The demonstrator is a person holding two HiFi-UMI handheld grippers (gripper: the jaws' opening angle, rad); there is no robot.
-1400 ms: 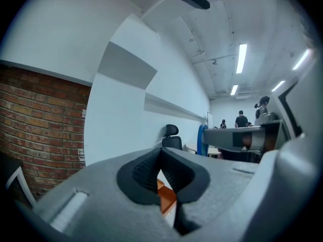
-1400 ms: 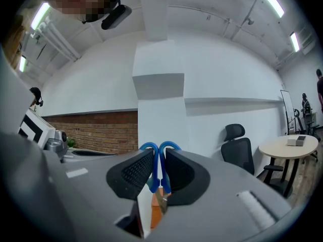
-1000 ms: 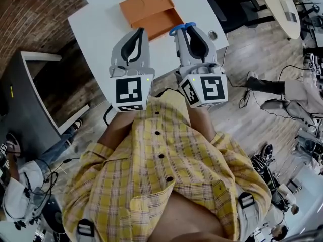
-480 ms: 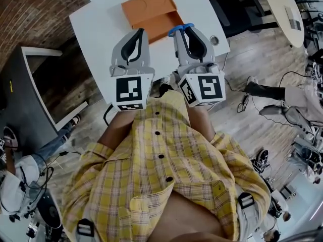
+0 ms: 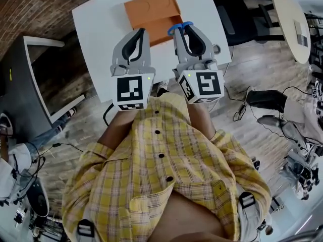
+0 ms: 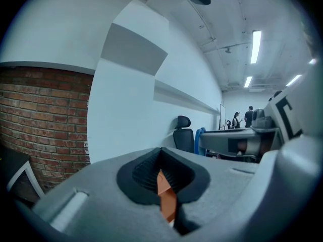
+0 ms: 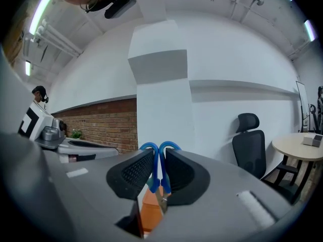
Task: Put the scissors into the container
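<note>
The scissors (image 7: 154, 183) are clamped by their blue handles between the jaws of the right gripper (image 5: 184, 30), with the loops protruding past the jaw tips. The orange container (image 5: 151, 9) lies on the table (image 5: 101, 24) just beyond that gripper. The left gripper (image 5: 137, 34), alongside, is closed and empty.

White table (image 5: 101, 32) lay ahead of my yellow plaid shirt (image 5: 166, 170). Brick wall (image 5: 30, 9) ran left of table. Dark desk (image 5: 17, 100) sat left of table too, nearer me. Black office chair (image 5: 237, 9) stood just right of table, round pale table (image 5: 298, 24) farther right. Wooden floor (image 5: 262, 59) right of table carried loose cables (image 5: 237, 112).
</note>
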